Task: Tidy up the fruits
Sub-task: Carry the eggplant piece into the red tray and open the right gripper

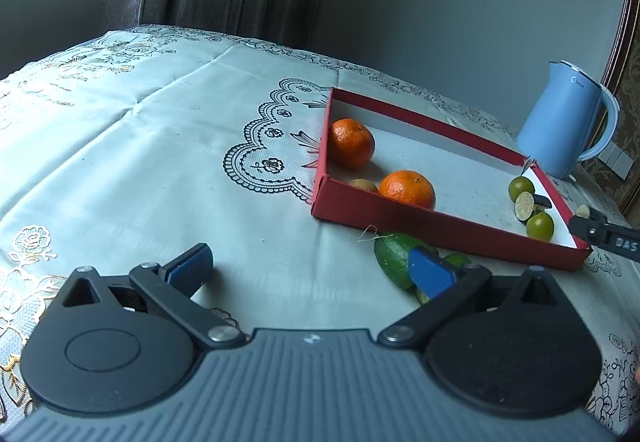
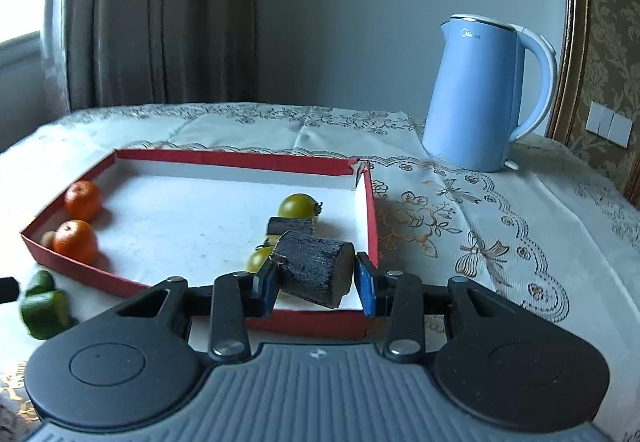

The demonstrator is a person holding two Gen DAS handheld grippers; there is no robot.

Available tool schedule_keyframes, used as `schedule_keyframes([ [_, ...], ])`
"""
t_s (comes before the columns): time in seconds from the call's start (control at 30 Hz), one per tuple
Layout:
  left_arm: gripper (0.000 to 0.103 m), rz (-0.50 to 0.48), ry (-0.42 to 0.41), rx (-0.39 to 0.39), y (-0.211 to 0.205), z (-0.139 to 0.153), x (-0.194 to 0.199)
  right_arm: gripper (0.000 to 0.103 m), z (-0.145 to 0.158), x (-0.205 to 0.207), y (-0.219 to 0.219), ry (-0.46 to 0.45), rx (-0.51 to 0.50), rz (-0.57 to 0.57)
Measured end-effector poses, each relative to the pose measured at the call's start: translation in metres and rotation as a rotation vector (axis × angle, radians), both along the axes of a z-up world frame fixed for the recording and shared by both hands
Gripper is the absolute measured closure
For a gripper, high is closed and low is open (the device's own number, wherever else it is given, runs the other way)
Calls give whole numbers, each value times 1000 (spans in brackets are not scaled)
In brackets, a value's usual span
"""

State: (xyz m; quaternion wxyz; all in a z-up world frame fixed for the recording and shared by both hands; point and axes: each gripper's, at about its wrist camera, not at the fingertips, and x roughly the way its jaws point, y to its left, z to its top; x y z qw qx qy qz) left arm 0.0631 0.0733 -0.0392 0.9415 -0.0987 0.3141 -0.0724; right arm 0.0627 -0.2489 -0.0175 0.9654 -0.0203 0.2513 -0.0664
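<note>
The left gripper (image 1: 310, 268) hovered low over the tablecloth (image 1: 140, 162) with its jaws spread wide and nothing between them. Green fruit pieces (image 1: 394, 256) lay on the cloth just outside the near wall of the red tray (image 1: 440, 230), apparently still to be sorted. Inside, two oranges (image 2: 76, 240) and a small tan fruit (image 2: 48, 239) sat in the tray's left corner, while small green fruits (image 2: 298, 205) clustered toward its right wall. The right gripper (image 2: 316, 280) was closed on a dark cylindrical piece (image 2: 314, 268), held over the tray's near right corner and apparently about to be set down. The task looked well underway, not finished.
</note>
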Motion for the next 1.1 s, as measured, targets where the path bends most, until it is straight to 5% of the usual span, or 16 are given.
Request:
schedule_keyframes([
  [0.83, 0, 3, -2, -6, 0, 0, 0, 64, -5, 18, -10, 57, 34, -11],
  [1.1, 0, 1, -4, -11, 1, 0, 0, 44, 9, -14, -19, -52, 55, -40],
])
